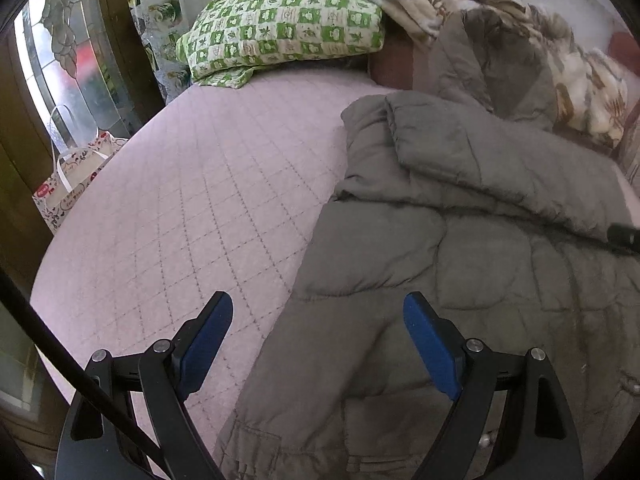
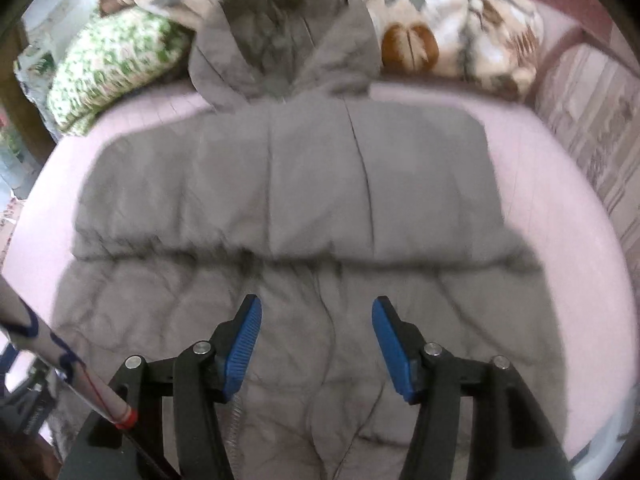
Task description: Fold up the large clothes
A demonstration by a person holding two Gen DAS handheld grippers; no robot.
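Left gripper: jaws wide apart, nothing between the blue pads; it hovers over the jacket's left edge, and contact with the cloth cannot be told. Right gripper: jaws likewise spread, holding nothing, poised above the lower middle of the garment; that view is blurred. One grey padded jacket lies spread on the pink quilted bedcover, hood toward 12 o'clock, hem toward 6 o'clock; in the left wrist view a sleeve is folded across the body at 2 o'clock. Counted left to right: one patterned paper bag at 9 o'clock beside the bed, one green checked pillow at 11 o'clock, one floral blanket at 1 o'clock behind the hood. Two grippers, four pads.
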